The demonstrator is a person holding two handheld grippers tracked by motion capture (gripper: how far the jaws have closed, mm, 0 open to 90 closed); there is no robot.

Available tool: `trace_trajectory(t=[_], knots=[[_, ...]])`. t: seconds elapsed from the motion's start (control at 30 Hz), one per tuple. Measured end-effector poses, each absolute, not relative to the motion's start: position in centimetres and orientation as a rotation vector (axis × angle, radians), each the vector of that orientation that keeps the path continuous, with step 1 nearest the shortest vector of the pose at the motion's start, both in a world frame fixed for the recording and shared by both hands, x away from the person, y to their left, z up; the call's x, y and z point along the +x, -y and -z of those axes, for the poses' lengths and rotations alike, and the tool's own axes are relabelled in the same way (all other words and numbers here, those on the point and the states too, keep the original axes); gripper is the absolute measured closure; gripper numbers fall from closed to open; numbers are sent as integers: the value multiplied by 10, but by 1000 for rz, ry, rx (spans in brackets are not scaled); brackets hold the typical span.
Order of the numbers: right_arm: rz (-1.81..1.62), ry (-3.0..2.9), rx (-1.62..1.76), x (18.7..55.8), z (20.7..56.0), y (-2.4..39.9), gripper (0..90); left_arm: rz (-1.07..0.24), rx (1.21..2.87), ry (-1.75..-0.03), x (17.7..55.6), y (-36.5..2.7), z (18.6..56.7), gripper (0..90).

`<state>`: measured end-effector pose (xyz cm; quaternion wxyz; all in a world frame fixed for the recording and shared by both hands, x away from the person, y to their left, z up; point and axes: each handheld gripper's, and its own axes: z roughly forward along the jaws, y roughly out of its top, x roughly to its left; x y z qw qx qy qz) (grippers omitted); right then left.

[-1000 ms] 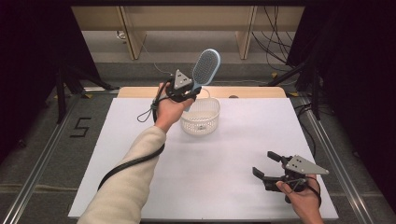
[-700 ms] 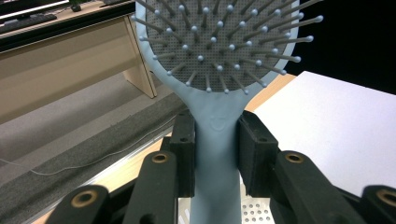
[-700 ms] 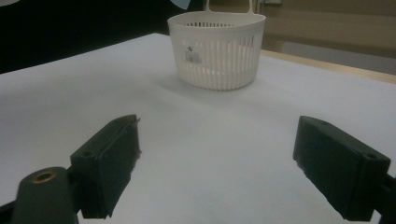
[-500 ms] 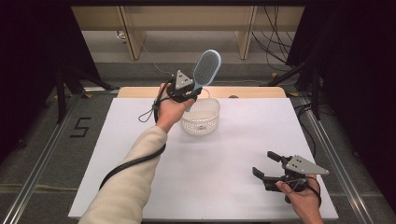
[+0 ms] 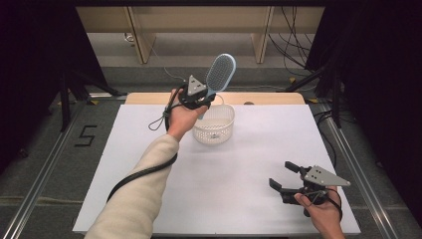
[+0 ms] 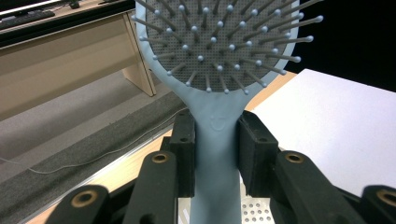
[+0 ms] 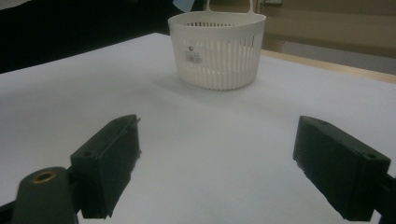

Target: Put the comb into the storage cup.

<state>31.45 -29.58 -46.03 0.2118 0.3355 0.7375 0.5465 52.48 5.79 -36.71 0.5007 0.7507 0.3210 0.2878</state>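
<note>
A broad white tabletop (image 5: 234, 199) carried a round white plastic basket with slotted walls (image 5: 214, 124) toward its far side, and just above and behind that basket the left gripper (image 5: 199, 97) held a pale blue plastic paddle hairbrush (image 5: 220, 72) upright in the air, its jaws pinching the brush's handle from both sides with the bristled head rising above them. The right gripper (image 5: 287, 175) rested low at the near right part of the tabletop, well apart from the basket, its jaws spread wide with nothing between them.

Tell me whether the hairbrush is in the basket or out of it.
Out. The left gripper holds the hairbrush by its handle, raised above the white basket.
</note>
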Motion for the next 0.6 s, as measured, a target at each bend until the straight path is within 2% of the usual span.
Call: trace_trajectory(t=[0.6], knots=[[-1520,-2048,929,315,460,296,154,-691,1814,-780,526,-56,371,697]])
